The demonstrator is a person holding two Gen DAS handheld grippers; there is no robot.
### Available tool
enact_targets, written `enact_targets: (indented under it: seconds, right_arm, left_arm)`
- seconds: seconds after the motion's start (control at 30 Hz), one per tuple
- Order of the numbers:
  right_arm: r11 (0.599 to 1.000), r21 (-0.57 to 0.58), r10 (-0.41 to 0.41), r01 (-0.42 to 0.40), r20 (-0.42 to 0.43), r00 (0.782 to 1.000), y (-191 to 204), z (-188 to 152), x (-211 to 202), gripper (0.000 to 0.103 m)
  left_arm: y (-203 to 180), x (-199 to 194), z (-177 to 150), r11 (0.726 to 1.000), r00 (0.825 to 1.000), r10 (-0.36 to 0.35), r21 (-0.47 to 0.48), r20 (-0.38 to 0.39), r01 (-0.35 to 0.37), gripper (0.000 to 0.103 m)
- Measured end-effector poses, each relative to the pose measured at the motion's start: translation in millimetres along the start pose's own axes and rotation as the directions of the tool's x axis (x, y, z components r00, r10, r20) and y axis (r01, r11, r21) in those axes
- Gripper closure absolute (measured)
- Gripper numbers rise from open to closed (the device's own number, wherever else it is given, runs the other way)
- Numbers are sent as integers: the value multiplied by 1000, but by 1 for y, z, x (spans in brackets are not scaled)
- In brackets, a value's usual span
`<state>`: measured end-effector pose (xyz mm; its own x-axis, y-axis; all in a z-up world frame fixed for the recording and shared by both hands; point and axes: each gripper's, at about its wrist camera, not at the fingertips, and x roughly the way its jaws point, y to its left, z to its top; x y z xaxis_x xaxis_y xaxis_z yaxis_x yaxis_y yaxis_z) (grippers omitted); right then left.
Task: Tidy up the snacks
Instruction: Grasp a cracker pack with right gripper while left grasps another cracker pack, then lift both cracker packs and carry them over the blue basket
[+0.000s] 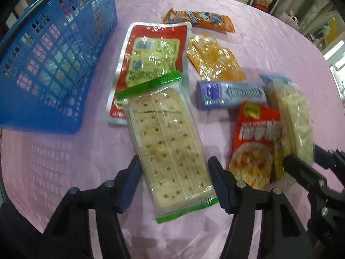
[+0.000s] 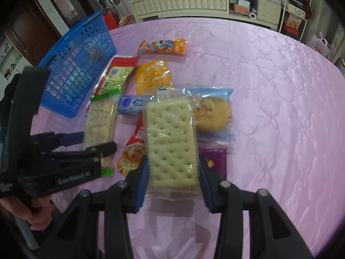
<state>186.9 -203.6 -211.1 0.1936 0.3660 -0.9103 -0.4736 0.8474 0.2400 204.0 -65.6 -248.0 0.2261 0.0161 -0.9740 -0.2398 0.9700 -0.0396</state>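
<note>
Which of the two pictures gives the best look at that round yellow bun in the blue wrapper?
The right wrist view. There the bun lies in plain sight beyond the cracker pack held in the right claw. In the left wrist view that cracker pack covers the bun; only a corner of blue wrapper peeks out.

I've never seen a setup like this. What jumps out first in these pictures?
Two black hand-held grippers, each straddling a clear pack of crackers: the left gripper around the green-edged cracker pack, the right gripper clamped on a paler cracker pack. Behind, bright snack packets litter a pink tablecloth beside a blue basket.
</note>
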Motion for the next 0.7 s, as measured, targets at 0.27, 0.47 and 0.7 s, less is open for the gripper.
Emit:
enact_targets:
  seconds: [0.27, 0.47, 0.7]
  right_arm:
    - [1000, -5, -15, 15, 11, 1000, 21, -11, -26, 55]
    - [999, -34, -41, 42, 36, 999, 47, -16, -50, 55]
    - [996, -60, -58, 63, 87, 995, 75, -17, -82, 55]
  left_arm:
    - [9, -23, -33, 995, 996, -94, 17, 6, 93, 44]
    - [23, -67, -56, 988, 987, -147, 48, 66, 144, 44]
    - [48, -122, -72, 982, 971, -176, 89, 158, 164, 44]
